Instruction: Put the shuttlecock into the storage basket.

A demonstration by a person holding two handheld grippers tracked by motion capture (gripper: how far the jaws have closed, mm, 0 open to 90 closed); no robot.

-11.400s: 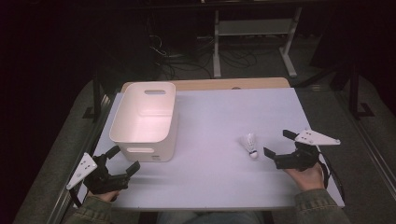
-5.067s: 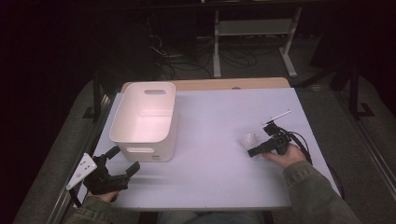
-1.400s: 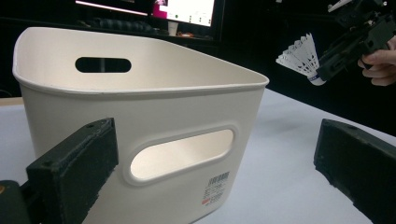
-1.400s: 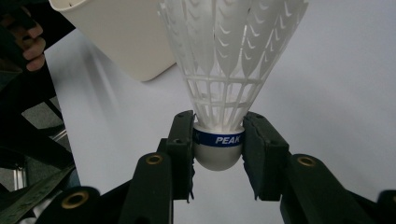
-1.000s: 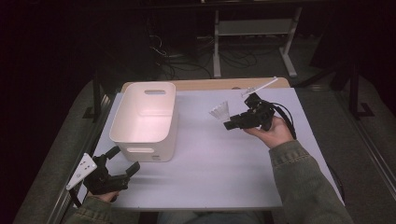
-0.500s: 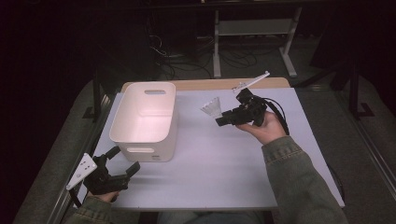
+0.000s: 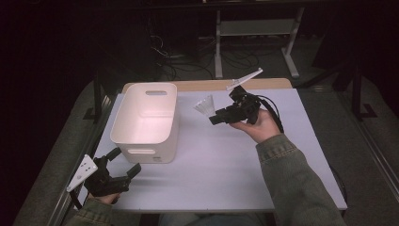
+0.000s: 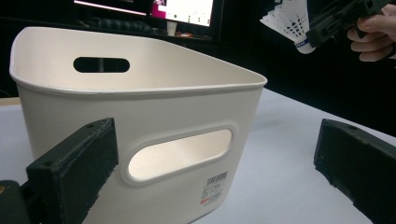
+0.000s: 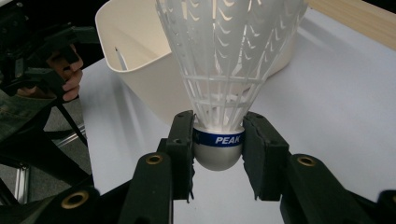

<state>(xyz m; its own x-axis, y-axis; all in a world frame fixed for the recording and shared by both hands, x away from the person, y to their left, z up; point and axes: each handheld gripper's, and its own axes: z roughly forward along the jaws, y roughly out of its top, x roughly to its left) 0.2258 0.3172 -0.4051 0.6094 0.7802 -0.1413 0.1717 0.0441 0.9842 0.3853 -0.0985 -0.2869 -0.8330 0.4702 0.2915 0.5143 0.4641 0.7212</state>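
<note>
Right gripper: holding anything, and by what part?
Yes. The right gripper holds a shuttlecock by its rounded cork base, jaws clamped on either side at the blue band.

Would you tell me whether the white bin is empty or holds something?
Empty: the white bin shows a bare floor; the shuttlecock remains outside.

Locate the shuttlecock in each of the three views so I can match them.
High view: shuttlecock mid-table, above the surface, right of the white bin.
Left gripper view: top right corner, held by the far hand-held gripper.
Right gripper view: centre, cork clamped between the jaws.
Shared landmark: the white bin.
</note>
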